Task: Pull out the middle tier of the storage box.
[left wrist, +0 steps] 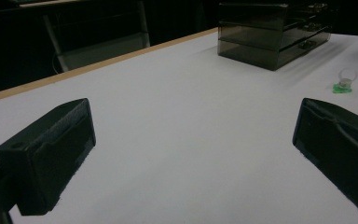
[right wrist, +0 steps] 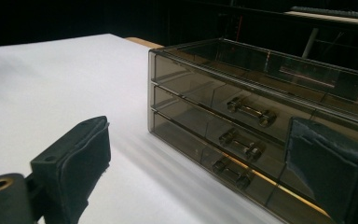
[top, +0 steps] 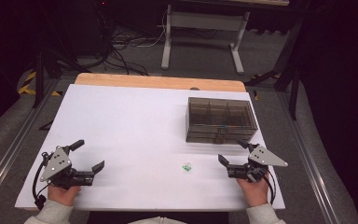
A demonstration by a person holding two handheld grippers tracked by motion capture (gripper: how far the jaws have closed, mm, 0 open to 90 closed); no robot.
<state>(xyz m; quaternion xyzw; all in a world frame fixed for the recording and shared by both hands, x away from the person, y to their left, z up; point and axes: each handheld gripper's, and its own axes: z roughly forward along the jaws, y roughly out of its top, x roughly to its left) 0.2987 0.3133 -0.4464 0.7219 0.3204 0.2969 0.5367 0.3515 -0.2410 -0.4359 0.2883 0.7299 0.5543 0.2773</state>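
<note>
table [top: 135,126]: white top, all my stuff sits on it
drawer box [top: 220,120]: smoky three-drawer unit, shut, just ahead of my right gripper [top: 236,154]
left gripper [top: 89,153]: wide open, holding nothing
right gripper: same deal
ring [top: 186,166]: tiny green-based thing between my grippers, nearer the right one

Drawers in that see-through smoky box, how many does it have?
3. The smoky transparent plastic drawer box has a top drawer, a middle drawer and a bottom drawer, stacked one above another, each with a handle and each shut.
</note>
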